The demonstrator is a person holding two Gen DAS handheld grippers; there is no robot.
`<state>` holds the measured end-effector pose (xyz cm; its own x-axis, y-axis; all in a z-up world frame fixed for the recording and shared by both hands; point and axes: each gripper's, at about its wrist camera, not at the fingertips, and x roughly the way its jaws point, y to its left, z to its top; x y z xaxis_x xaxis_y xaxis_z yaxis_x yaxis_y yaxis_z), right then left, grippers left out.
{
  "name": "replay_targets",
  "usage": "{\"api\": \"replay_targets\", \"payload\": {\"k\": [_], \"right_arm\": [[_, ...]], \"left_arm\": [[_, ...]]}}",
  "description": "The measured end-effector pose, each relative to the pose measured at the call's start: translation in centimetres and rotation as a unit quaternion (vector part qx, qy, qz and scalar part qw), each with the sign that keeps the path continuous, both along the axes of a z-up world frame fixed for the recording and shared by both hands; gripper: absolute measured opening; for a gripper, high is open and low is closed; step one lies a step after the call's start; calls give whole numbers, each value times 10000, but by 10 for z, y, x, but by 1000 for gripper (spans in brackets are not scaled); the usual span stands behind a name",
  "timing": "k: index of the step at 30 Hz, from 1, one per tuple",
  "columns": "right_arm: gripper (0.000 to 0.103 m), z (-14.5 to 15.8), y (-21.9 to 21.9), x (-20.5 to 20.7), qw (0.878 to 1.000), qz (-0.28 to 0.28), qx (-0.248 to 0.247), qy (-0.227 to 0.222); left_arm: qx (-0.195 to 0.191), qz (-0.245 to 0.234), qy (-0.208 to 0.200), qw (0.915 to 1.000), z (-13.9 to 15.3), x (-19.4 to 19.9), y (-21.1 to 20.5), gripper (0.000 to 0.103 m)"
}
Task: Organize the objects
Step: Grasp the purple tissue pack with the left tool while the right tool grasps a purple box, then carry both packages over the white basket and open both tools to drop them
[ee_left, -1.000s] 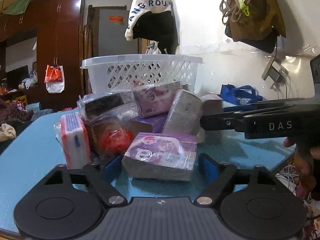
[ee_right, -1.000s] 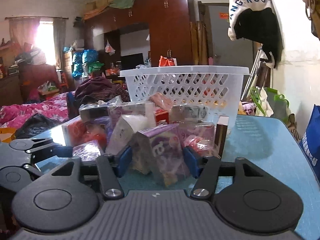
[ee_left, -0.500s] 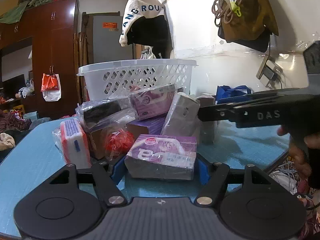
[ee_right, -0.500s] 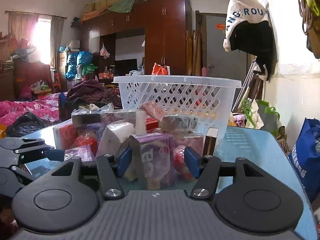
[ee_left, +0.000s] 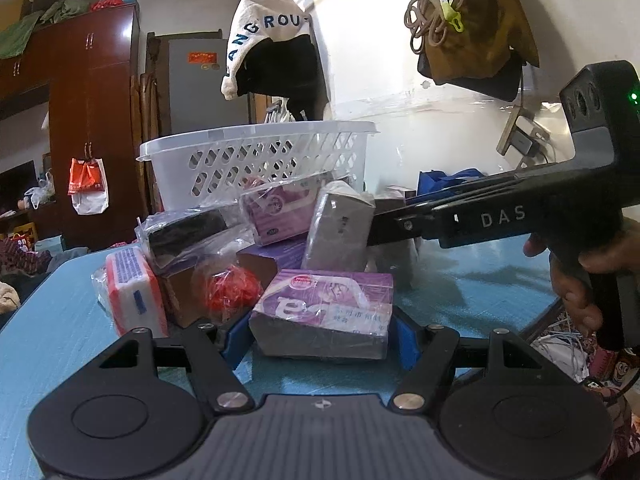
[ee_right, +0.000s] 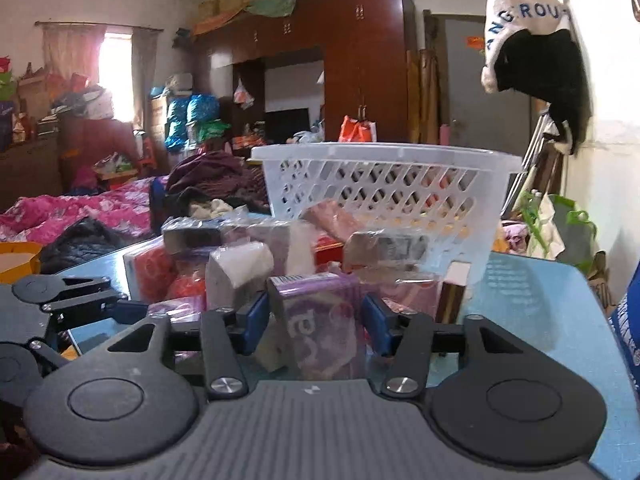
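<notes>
Left gripper (ee_left: 322,326) pinches a purple pack (ee_left: 326,312), label unreadable; right gripper (ee_right: 316,318), marked "DAS", spread around another purple box (ee_right: 324,328)

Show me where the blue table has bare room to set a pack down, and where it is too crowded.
Bare blue table lies left of the red-and-white pack, and at the right, beside the white basket, toward the table's edge. The wrapped pile in front of the basket is crowded, packs touching and overlapping.
</notes>
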<state>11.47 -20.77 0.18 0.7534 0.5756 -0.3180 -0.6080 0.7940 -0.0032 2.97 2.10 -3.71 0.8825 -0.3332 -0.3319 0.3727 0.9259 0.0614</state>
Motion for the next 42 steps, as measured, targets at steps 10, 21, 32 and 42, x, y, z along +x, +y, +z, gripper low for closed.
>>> {"api": "replay_targets", "payload": {"k": [10, 21, 32, 42], "right_arm": [[53, 30, -23, -10, 9985, -398, 344, -158], [53, 70, -10, 35, 9972, -686, 285, 108], [53, 122, 29, 135, 9930, -1150, -215, -173], [102, 109, 16, 104, 9930, -1109, 17, -397]], "left_arm": [[-241, -36, -406, 9989, 28, -13, 10, 72], [-1103, 412, -109, 9930, 92, 50, 46, 72], [-1088, 713, 755, 9886, 150, 199, 52, 72], [-851, 882, 598, 9907, 133, 204, 55, 103]]}}
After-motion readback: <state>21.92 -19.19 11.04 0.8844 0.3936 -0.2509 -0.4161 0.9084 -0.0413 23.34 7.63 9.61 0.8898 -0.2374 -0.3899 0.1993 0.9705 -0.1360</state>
